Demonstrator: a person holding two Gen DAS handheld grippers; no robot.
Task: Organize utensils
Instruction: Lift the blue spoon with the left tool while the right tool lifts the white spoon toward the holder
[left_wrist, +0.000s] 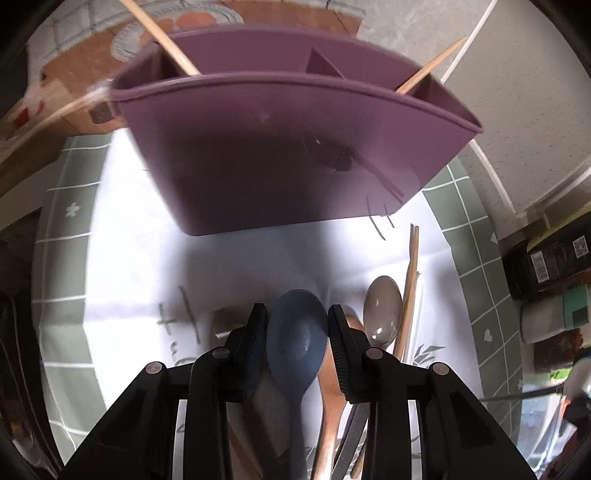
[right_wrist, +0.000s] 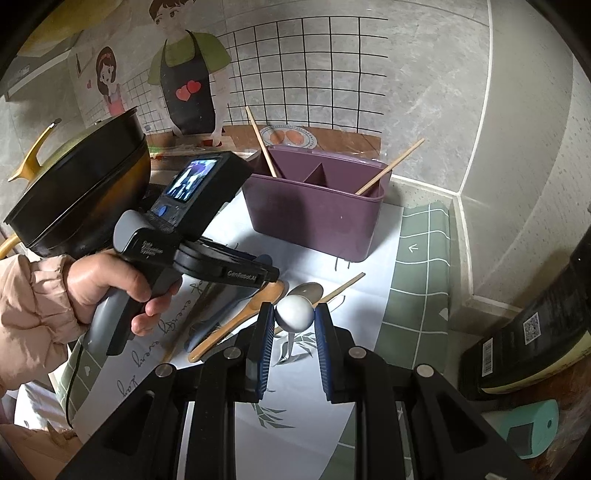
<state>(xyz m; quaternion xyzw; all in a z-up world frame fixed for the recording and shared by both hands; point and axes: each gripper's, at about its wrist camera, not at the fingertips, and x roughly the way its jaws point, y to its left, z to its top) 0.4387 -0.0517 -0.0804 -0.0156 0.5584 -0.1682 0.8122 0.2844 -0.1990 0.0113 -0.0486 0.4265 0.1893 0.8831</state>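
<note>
A purple divided utensil holder stands on the white mat, with two wooden chopsticks leaning in it. My left gripper is shut on a blue spoon low over a pile of utensils; it shows in the right wrist view too. Beside it lie a grey spoon, a wooden spoon and loose chopsticks. My right gripper is shut on a white spoon, held above the mat in front of the holder.
A white printed mat lies on a green checked cloth. A black pot stands at the left. Dark packages and a teal object sit at the right, against the tiled wall.
</note>
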